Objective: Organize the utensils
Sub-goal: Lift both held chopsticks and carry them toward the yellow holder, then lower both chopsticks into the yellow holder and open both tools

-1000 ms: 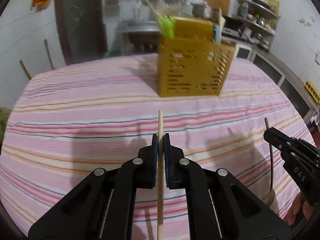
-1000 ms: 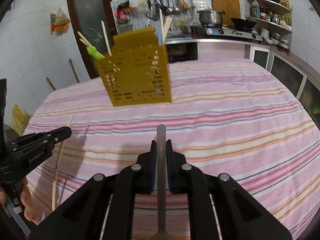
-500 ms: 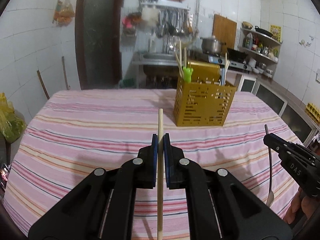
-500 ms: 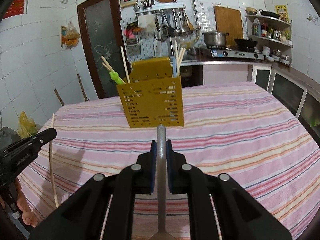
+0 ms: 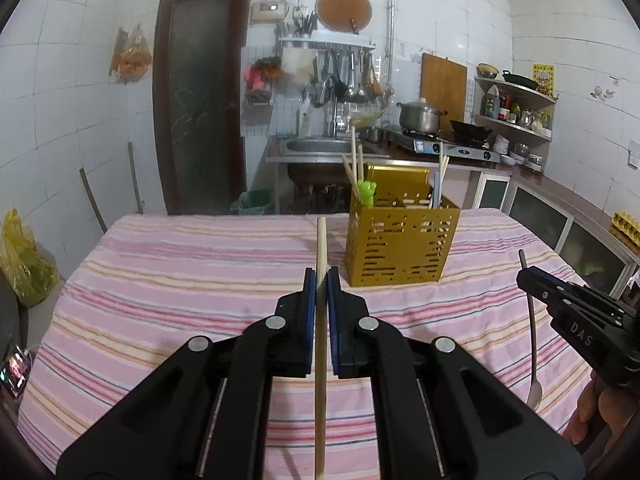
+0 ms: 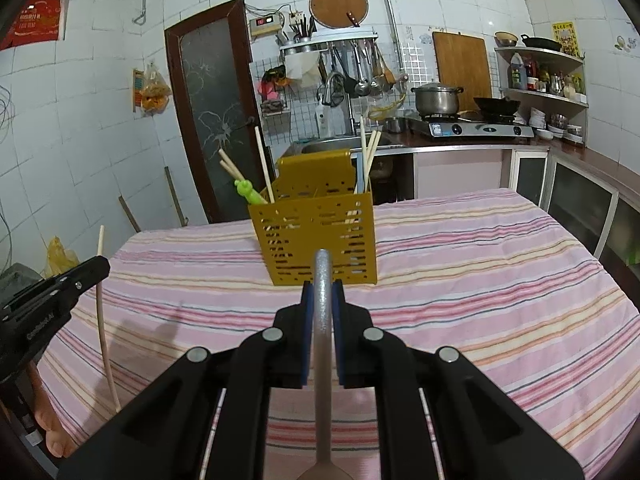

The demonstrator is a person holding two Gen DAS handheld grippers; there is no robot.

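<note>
My left gripper [image 5: 320, 274] is shut on a wooden chopstick [image 5: 321, 240] that sticks out forward between its blue pads, above the striped cloth. My right gripper [image 6: 323, 294] is shut on the handle of a metal spoon [image 6: 322, 328], whose bowl hangs back toward the camera. A yellow perforated utensil holder [image 5: 400, 248] stands upright on the table ahead of both grippers, apart from them. It holds several chopsticks and a green-handled utensil [image 6: 248, 194]. In each wrist view the other gripper shows at the side: the right gripper [image 5: 526, 276] with the spoon [image 5: 532, 344], the left gripper [image 6: 98, 268] with the chopstick [image 6: 102, 320].
A pink striped cloth covers the table [image 5: 180, 280]. Behind it are a sink counter [image 5: 316, 148], a stove with a pot [image 5: 420, 118], shelves at the right and a dark door [image 5: 200, 100]. A yellow bag [image 5: 24, 264] sits off the table's left edge.
Both grippers have risen and tipped upward, so the holder looks smaller and farther and more of the kitchen wall shows. The chopstick and the spoon stay clamped as before.
</note>
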